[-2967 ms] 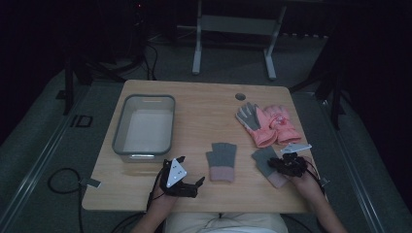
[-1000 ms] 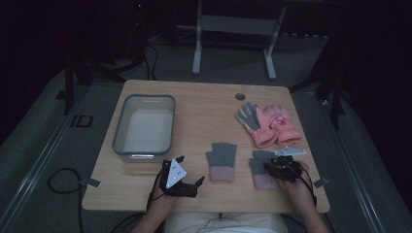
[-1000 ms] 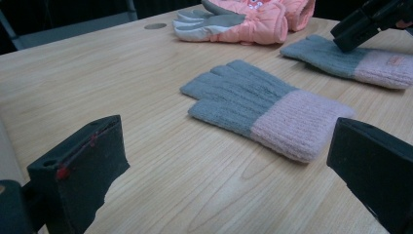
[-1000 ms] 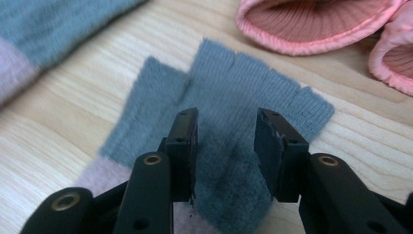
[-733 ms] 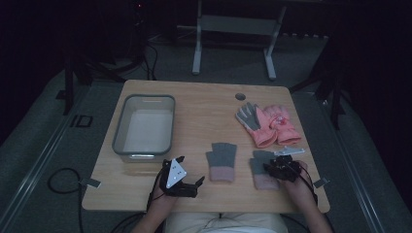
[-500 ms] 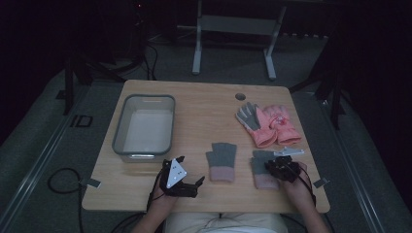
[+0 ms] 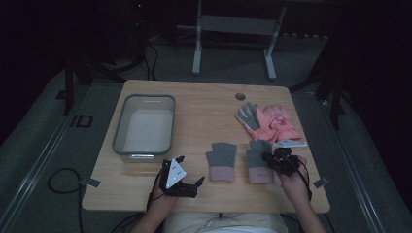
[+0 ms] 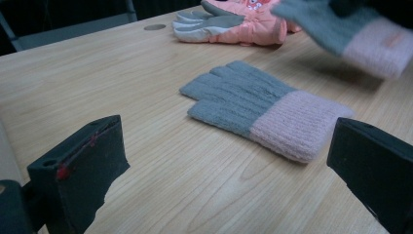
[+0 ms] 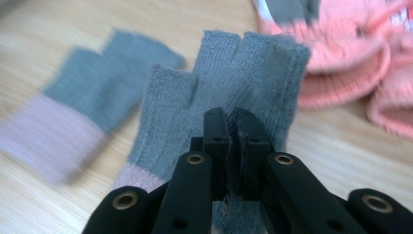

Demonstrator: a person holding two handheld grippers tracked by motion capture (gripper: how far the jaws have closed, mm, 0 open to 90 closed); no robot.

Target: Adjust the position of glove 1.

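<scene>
Pale wood grain covers the counter (image 7: 204, 111) in the high view. A clear bin (image 7: 144, 127) with a grey rim sits at its left, and a small round hole (image 7: 240, 96) lies near the far edge. A pink pair (image 7: 272, 122) of padded gloves with grey palms lies at the right. Near the front edge, two grey knit gloves with pink cuffs lie side by side: the left glove (image 7: 222, 161) flat and alone, the right glove (image 7: 259, 160) under the right claw (image 7: 273, 160), which is clamped on its knit. The left claw (image 7: 187, 177) rests near the front edge, left of both gloves, jaws apart and holding nothing. A white tag (image 7: 290, 143) lies just beyond the right claw; any writing on it is too small to read.

In the left gripper view, the left claw's two black jaws stand wide apart over bare wood. The left glove (image 8: 265, 109) lies flat between and beyond them, fingers pointing away. The right glove (image 8: 350, 34) hangs blurred above the counter at the upper right. The pink pair (image 8: 238, 22) lies farther back, bearing a small printed motif that cannot be read.

In the right gripper view, the right claw (image 9: 233, 131) is pressed together on the grey knit of the right glove (image 9: 234, 83), below its short fingers. The left glove (image 9: 83, 112) lies blurred at the left, and the pink pair (image 9: 350, 53) at the upper right.
</scene>
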